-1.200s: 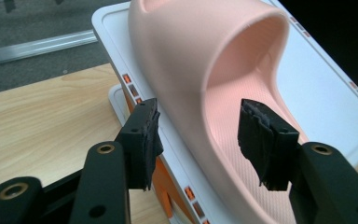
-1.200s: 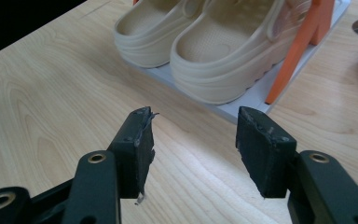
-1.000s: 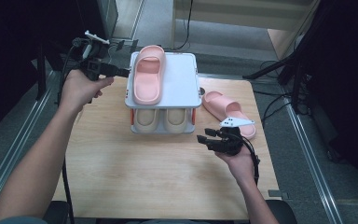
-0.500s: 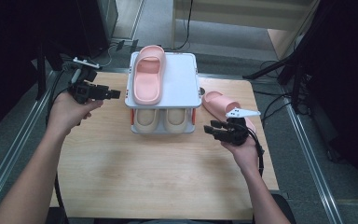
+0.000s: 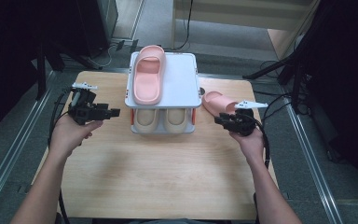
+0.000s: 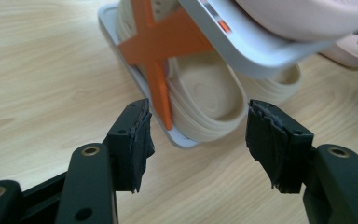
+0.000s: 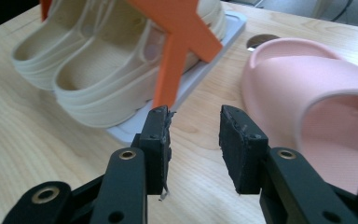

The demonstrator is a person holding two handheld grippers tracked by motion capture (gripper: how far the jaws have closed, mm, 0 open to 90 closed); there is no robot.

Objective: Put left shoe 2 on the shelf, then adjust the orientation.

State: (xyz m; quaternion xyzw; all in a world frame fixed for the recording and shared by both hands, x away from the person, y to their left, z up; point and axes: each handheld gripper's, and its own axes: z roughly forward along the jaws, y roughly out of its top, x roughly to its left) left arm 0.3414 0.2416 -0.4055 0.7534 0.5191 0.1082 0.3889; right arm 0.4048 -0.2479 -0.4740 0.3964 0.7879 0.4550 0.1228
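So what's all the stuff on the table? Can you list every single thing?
Pink slipper on rack: 1, pink, lying on the top shelf, left half.
Pink slipper on table: 1, pink, on the wood right of the rack, by the right gripper.
Beige slippers: 2, cream, side by side on the bottom shelf.
Shoe rack: 1, white with orange cross braces, at the table's far middle.
Table: 1, light wood.
Left gripper: 1, black, jaws apart with nothing between, left of the rack.
Right gripper: 1, black, jaws just been closing, nothing between them, right of the rack.
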